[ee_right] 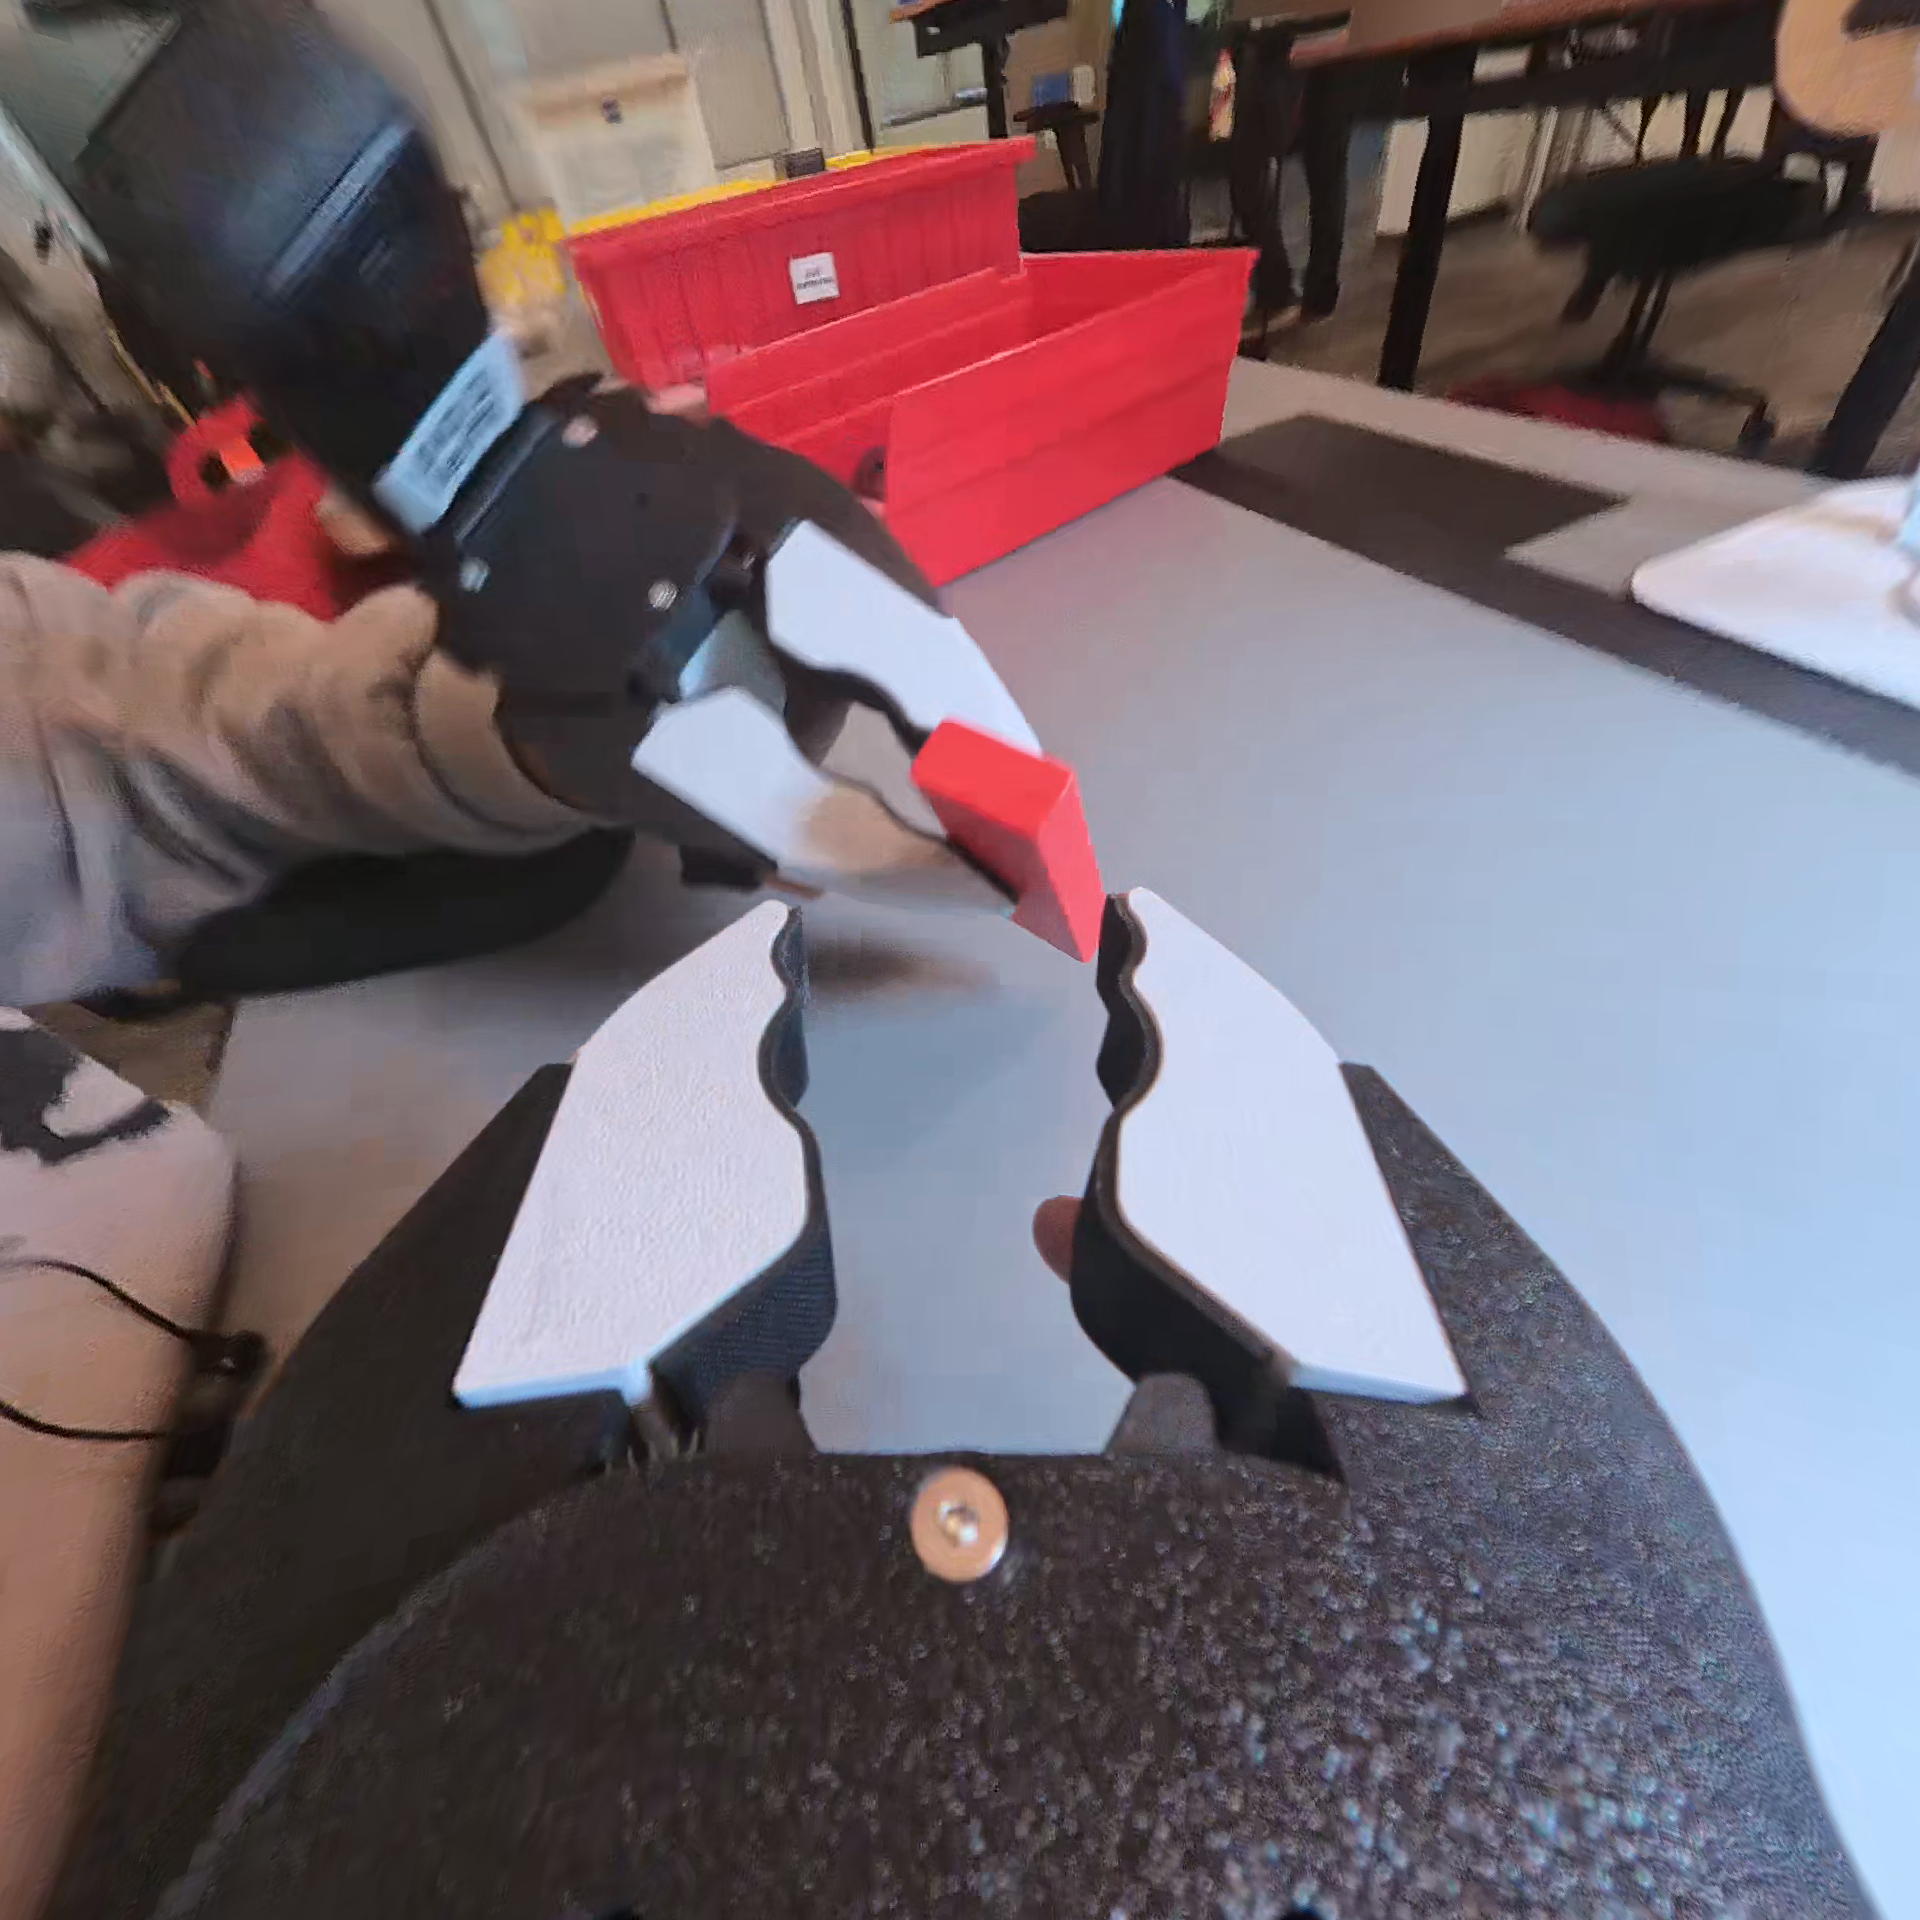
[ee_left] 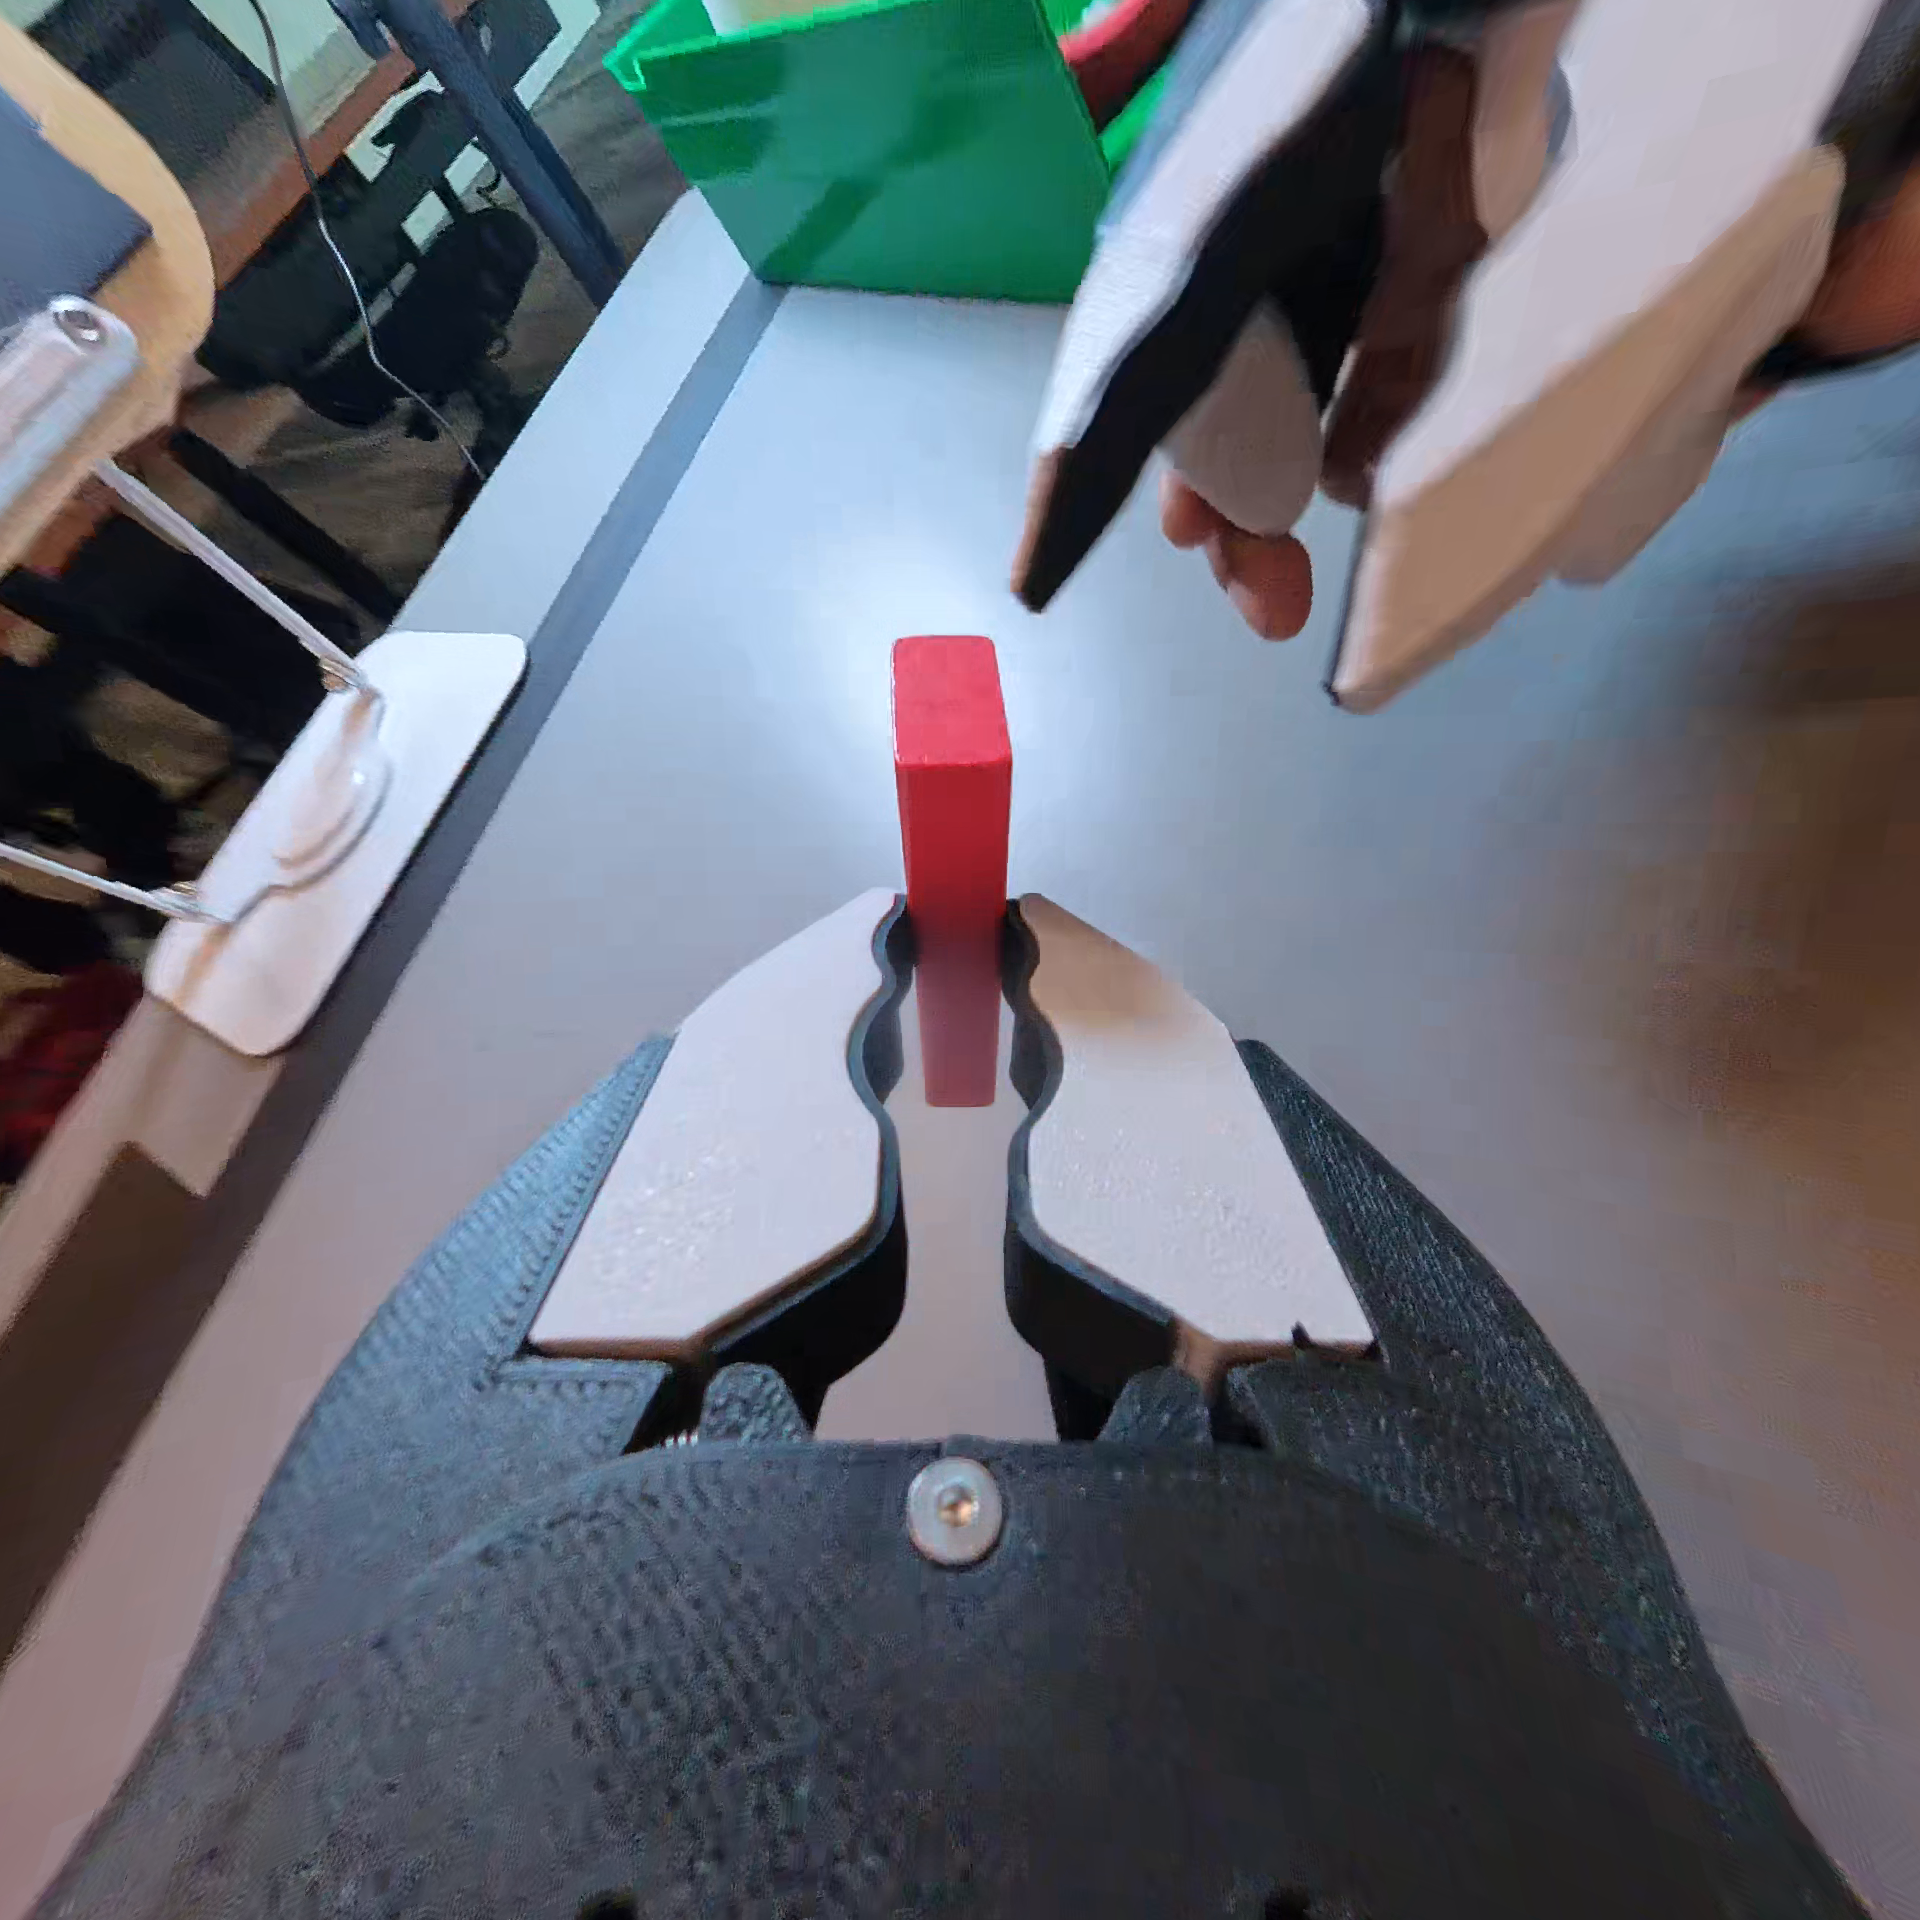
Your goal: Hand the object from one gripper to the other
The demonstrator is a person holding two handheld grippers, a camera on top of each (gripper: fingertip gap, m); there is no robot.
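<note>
Your left gripper (ee_left: pixel 954 902) pinches the red block (ee_left: pixel 951 769), its free end towards twelve o'clock; your right gripper (ee_right: pixel 951 902) is spread, the block at its one o'clock fingertip. Only the right wrist view shows red bins (ee_right: pixel 997 416)

Each camera sits close behind its own fingers, angled down at the grey table (ee_left: pixel 1299 935) — the left faces a green bin (ee_left: pixel 883 156), the right red bins (ee_right: pixel 987 395); both share the red block (ee_left: pixel 951 790).
</note>
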